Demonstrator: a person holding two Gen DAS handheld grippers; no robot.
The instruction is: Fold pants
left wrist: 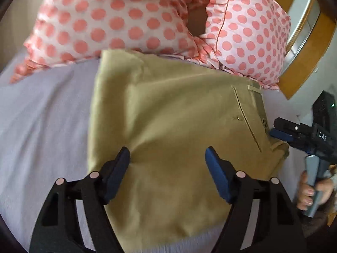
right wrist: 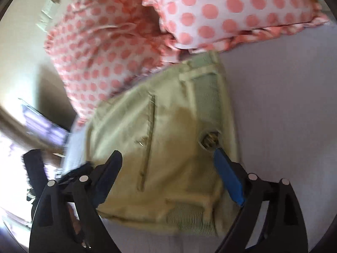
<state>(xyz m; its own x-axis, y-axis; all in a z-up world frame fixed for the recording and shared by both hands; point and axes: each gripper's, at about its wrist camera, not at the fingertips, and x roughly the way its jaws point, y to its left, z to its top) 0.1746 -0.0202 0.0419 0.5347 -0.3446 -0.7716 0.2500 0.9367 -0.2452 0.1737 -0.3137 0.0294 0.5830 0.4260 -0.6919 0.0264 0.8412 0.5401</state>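
Note:
Khaki pants (left wrist: 172, 126) lie folded into a compact rectangle on a lavender bed sheet (left wrist: 42, 122). A back pocket slit and belt loop show near their right edge. My left gripper (left wrist: 167, 158) is open and empty, hovering over the near part of the pants. My right gripper (right wrist: 168, 162) is open and empty above the waistband end of the pants (right wrist: 168, 147), where a button and elastic waistband show. The right gripper also shows in the left wrist view (left wrist: 280, 130) at the pants' right edge.
Two pink polka-dot pillows (left wrist: 118, 19) (left wrist: 248, 33) lie just behind the pants, touching their far edge; they also show in the right wrist view (right wrist: 210, 10). A wooden bed frame (left wrist: 307, 52) stands at the right. A person's hand (left wrist: 309, 191) holds the right gripper's handle.

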